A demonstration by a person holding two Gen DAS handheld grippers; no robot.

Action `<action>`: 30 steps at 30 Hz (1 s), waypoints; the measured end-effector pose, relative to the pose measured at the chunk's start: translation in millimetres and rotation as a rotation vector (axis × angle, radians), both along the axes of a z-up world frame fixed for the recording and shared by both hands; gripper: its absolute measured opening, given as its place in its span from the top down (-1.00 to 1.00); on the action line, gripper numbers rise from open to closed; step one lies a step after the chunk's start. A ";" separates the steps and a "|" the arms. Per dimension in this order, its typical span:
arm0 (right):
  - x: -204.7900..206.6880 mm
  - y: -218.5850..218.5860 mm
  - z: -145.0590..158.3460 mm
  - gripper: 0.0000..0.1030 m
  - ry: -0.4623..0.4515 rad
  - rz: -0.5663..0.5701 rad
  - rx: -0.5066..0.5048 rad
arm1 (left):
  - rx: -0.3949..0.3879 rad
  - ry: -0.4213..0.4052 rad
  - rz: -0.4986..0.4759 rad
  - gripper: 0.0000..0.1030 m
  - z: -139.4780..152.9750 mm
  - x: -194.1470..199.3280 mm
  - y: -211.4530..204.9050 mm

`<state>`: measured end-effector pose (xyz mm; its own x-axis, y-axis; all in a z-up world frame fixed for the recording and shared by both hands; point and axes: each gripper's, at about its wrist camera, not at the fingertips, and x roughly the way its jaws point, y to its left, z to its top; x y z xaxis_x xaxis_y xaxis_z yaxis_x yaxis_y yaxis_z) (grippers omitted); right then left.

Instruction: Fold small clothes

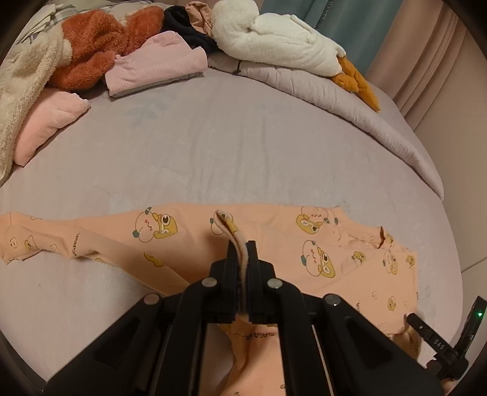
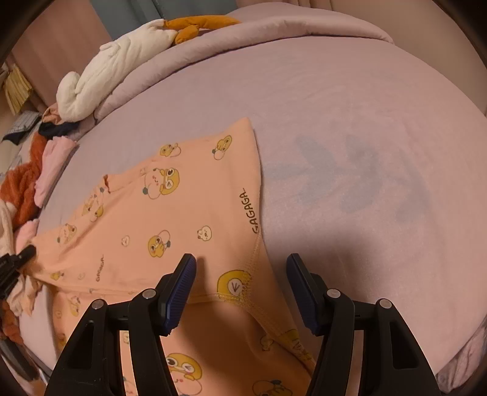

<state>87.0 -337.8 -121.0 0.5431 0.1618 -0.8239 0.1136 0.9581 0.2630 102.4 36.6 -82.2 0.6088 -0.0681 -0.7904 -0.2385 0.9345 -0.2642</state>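
- Left gripper (image 1: 240,259) clamped tight on a raised fold of the peach printed garment (image 1: 188,231), a strip of cloth pinched between the black pads and poking up past their tips.
- Right gripper (image 2: 240,275) spread about half wide, gripping nothing; stitched hem of the same garment (image 2: 182,207) lying under the gap, nearer the left blue pad.
- Garment spread flat across the bed (image 1: 213,146), one long part trailing off to the left in the left wrist view, cartoon duck prints facing up.
- Bare lilac sheet beyond the garment, nothing lying between it and the pile further back.
- Further back on the left: folded pink top (image 1: 155,65), pale pink folded piece (image 1: 45,125), rust fleecy item (image 1: 97,45), cream fleecy item (image 1: 21,91), dark cloth (image 1: 182,21) behind.
- White plush duck (image 1: 274,39) with orange feet resting on the rolled quilt (image 1: 350,106) along the far edge.
- Teal curtain (image 1: 350,21) behind the plush.
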 end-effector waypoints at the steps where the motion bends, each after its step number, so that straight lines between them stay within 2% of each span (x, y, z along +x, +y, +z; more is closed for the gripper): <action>1: 1.0 0.8 0.1 -0.20 0.000 0.001 -0.002 | 0.001 0.004 0.000 0.92 -1.7 0.6 0.4; 30: 6.9 14.9 -4.3 -0.20 0.011 0.005 -0.040 | 0.011 0.107 0.003 0.85 -45.0 7.4 12.3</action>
<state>93.9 -322.9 -125.2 0.5336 0.1313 -0.8355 0.1118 0.9683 0.2235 109.9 48.9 -127.2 0.5211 -0.0573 -0.8516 -0.2674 0.9366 -0.2267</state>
